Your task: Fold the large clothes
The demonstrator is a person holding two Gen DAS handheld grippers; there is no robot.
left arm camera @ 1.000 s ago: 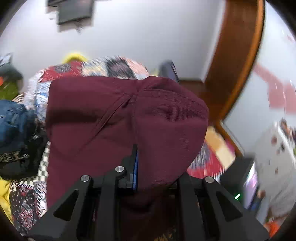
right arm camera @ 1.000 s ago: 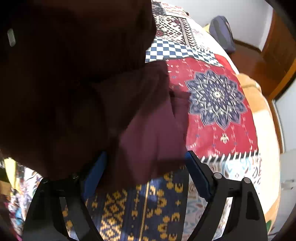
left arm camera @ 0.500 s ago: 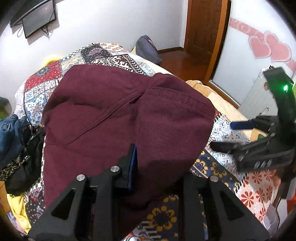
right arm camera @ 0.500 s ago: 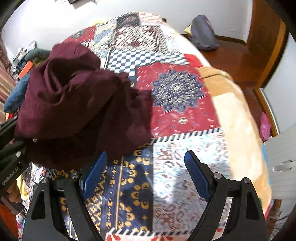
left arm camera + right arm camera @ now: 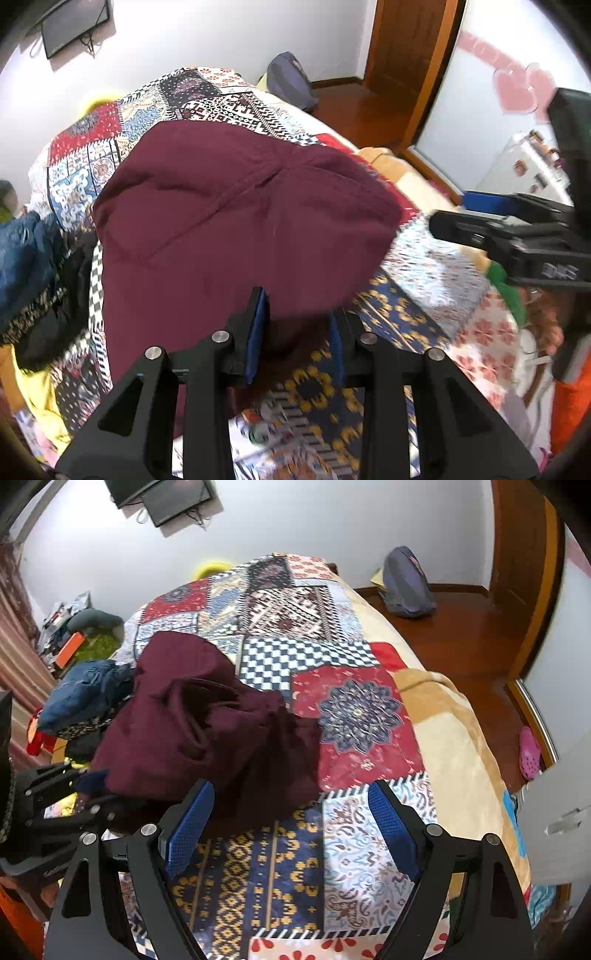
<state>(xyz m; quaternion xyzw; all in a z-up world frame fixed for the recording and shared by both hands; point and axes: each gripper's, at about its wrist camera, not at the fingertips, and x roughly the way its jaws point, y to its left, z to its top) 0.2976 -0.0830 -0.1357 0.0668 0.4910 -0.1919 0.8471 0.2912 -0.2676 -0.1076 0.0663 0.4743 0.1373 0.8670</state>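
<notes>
A large maroon garment (image 5: 240,221) lies bunched on the patchwork bedspread (image 5: 436,266). My left gripper (image 5: 297,325) is at its near edge. The jaws are opening, and the blue pads stand a little apart with the garment's shadowed hem still between them, loose. In the right wrist view the same garment (image 5: 207,731) is crumpled left of centre, and the left gripper (image 5: 85,786) sits at its lower left. My right gripper (image 5: 291,819) hangs wide open above the bedspread (image 5: 351,849) with nothing between its fingers, just short of the garment's edge. It also shows at the right of the left wrist view, right gripper (image 5: 454,214).
A heap of other clothes, blue denim (image 5: 85,690) on top, lies at the bed's left side. A grey backpack (image 5: 406,583) sits on the wooden floor by the far wall. A pink shoe (image 5: 530,753) lies beside the bed on the right. A wooden door (image 5: 402,55) stands beyond.
The left jaws have parted from a tight pinch on the garment. The right gripper, open throughout, has risen and drawn back from the garment, which now rests on the bed.
</notes>
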